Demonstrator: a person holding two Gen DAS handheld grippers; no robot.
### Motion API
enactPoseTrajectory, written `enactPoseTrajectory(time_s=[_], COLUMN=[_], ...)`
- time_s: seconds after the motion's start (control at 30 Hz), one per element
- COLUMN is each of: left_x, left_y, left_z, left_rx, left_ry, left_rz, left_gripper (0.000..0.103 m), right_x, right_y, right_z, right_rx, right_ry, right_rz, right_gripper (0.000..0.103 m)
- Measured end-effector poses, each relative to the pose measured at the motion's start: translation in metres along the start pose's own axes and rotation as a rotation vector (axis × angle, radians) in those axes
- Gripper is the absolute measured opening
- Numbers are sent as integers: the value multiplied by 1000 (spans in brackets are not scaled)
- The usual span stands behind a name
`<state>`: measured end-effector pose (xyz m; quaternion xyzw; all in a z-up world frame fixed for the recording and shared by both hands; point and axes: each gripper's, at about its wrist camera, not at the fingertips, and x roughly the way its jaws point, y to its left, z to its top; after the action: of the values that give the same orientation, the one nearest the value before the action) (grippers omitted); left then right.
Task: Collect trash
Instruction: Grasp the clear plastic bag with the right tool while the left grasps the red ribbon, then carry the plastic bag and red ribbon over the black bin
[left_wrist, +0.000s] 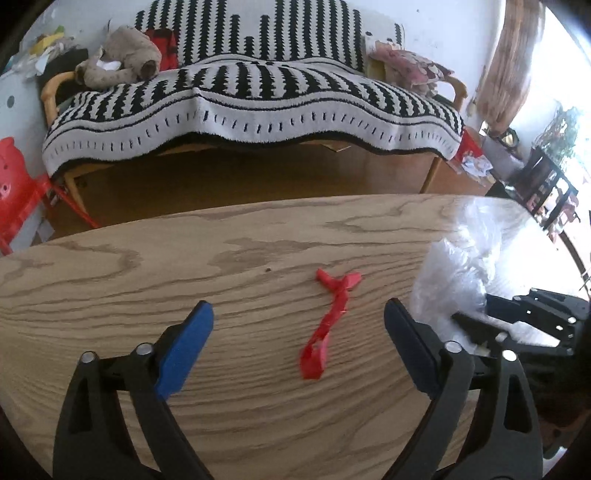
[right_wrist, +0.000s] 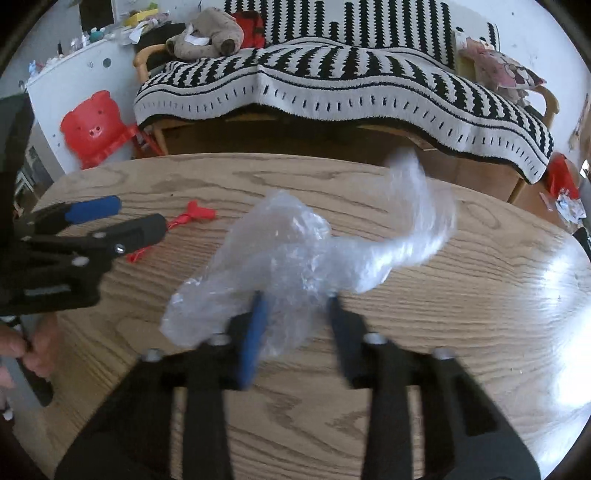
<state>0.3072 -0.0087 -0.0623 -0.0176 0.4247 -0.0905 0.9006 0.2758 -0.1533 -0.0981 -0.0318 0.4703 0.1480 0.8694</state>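
Note:
A twisted red plastic scrap (left_wrist: 328, 325) lies on the wooden table (left_wrist: 110, 288), between the wide-apart blue fingers of my left gripper (left_wrist: 299, 314), which is open and empty just above it. The scrap also shows in the right wrist view (right_wrist: 184, 221) beside the left gripper (right_wrist: 110, 218). A crumpled clear plastic bag (right_wrist: 295, 258) sits between the blue fingers of my right gripper (right_wrist: 295, 299). The jaws stand partly apart with the bag bunched between them; the view is blurred, so I cannot tell whether they grip it. The bag shows at the right in the left wrist view (left_wrist: 454, 273).
A sofa with a black-and-white striped blanket (left_wrist: 251, 103) stands beyond the table's far edge. A red bear-shaped chair (right_wrist: 96, 125) stands at the left by a white cabinet (right_wrist: 74, 74). Glare covers the table's right end (right_wrist: 554, 295).

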Motion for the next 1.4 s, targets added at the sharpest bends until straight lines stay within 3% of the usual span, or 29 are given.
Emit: enactPoseTrajectory(time_s=[0.07, 0.17, 0.33, 0.43, 0.5, 0.57, 0.67, 0.8, 0.97, 1.2, 1.4], left_x=[2, 5, 13, 13, 10, 6, -10, -46, -92, -151, -167], left_y=[-9, -21, -26, -27, -32, -36, -41, -51, -79, -153, -219], left_z=[-1, -4, -6, -4, -4, -5, -9, -20, -52, -102, -144], left_rx=[37, 101, 108, 88, 101, 95, 84, 55, 21, 96, 155], left_ry=[5, 8, 35, 46, 64, 89, 57, 22, 41, 0, -5], left_rz=[3, 28, 50, 76, 78, 65, 119, 115, 66, -25, -109], left_gripper=[81, 75, 66, 50, 24, 9, 8, 8, 8, 8, 8], right_x=[-4, -12, -39, -60, -80, -100, -127, -167, -209, -257, -293], right_y=[-6, -12, -13, -12, -12, -11, -8, -12, -29, -62, -97], right_z=[-3, -13, -43, -62, -77, -89, -106, -141, -184, -247, -277], right_rx=[20, 45, 67, 74, 99, 110, 122, 160, 251, 342, 404], right_ry=[0, -1, 3, 2, -4, -11, -22, -28, -50, -67, -127], right_rz=[16, 30, 29, 27, 40, 34, 4, -39, -68, -103, -127], right_gripper=[10, 10, 10, 9, 9, 9, 9, 9, 9, 10, 10])
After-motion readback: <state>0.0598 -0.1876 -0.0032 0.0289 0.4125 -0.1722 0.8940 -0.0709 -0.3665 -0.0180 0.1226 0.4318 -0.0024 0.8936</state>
